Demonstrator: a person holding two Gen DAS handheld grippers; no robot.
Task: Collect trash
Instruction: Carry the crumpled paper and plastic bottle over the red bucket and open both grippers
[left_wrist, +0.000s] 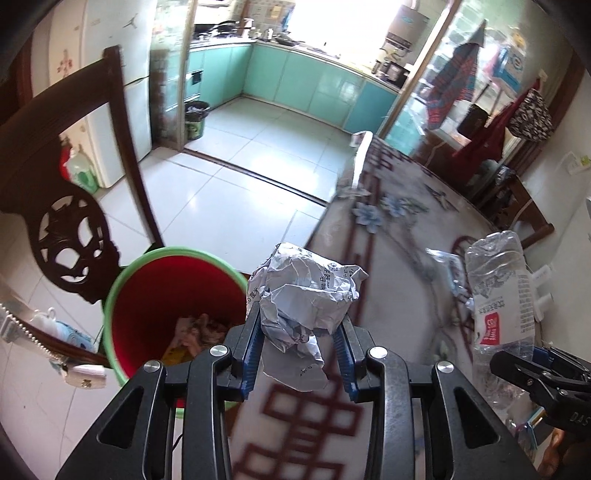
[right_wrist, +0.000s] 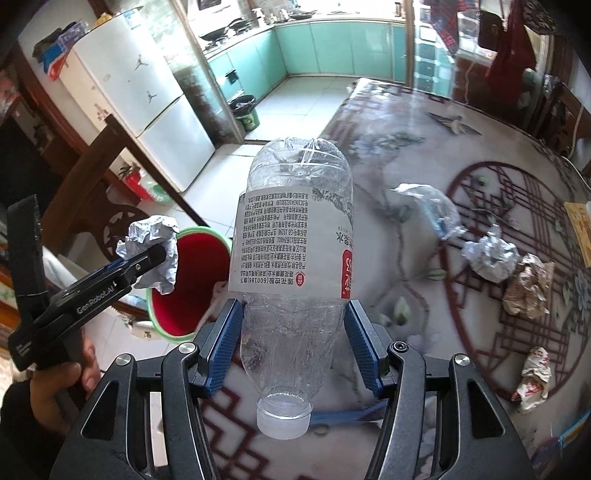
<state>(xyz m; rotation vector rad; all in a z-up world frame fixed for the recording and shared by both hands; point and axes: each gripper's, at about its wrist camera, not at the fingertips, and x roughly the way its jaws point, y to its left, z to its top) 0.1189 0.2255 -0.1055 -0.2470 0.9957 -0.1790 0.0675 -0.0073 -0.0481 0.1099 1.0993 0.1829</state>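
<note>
Left gripper (left_wrist: 301, 354): you pinch the crumpled paper (left_wrist: 304, 295) just beside the red bin (left_wrist: 177, 291), ready for dropping.
Right gripper (right_wrist: 291, 347): you clamp the empty bottle (right_wrist: 291, 251), cap toward you, near that bin.
Table (right_wrist: 406, 229): more wrappers lie well apart from the bin.

Bin: my red bin (left_wrist: 162, 306) stands open-mouthed beside the table edge (left_wrist: 314, 236), nothing over it | Left: carved chair back (left_wrist: 62, 206) crowds the bin's far side | Between: my paper wad (left_wrist: 306, 295) and bottle (right_wrist: 291, 258) ride near together | Table: scraps (right_wrist: 491, 254) lie right, well apart
</note>
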